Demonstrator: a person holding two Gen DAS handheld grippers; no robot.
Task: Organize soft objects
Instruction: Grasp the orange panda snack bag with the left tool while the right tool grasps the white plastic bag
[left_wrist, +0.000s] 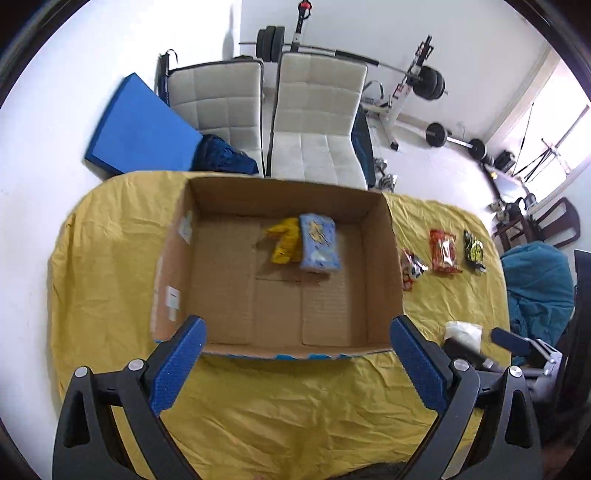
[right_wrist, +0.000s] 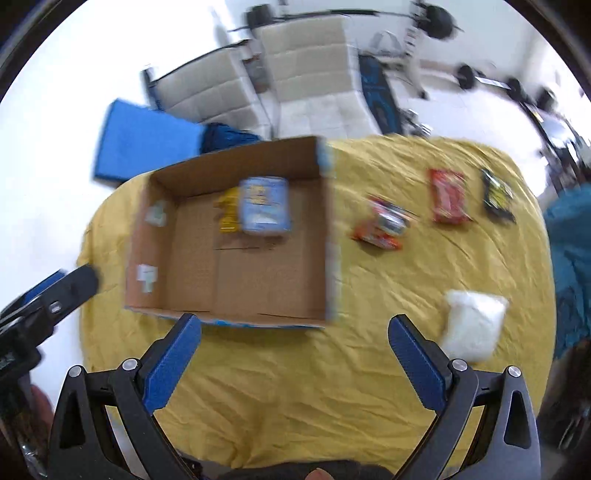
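An open cardboard box (left_wrist: 221, 291) (right_wrist: 159, 192) stands on a yellow cloth (left_wrist: 295, 406) (right_wrist: 295, 387). Inside it lie a light blue packet (left_wrist: 318, 248) (right_wrist: 264, 210) and a yellow packet (left_wrist: 283, 240) (right_wrist: 227, 210). To the box's right on the cloth lie a red-and-silver packet (left_wrist: 412, 267) (right_wrist: 386, 223), a red packet (left_wrist: 444, 252) (right_wrist: 448, 196), a black-and-yellow packet (left_wrist: 474, 251) (right_wrist: 498, 196) and a white soft bag (right_wrist: 472, 325) (left_wrist: 463, 332). My left gripper (left_wrist: 297, 338) is open and empty before the box's near wall. My right gripper (right_wrist: 295, 334) is open and empty, left of the white bag.
Two white padded chairs (left_wrist: 314, 118) (right_wrist: 314, 74) stand behind the table, with a blue mat (left_wrist: 136, 129) (right_wrist: 144, 140) on the floor at left. Barbell and weights (left_wrist: 428, 81) stand at the back. A teal beanbag (left_wrist: 539, 284) sits at right.
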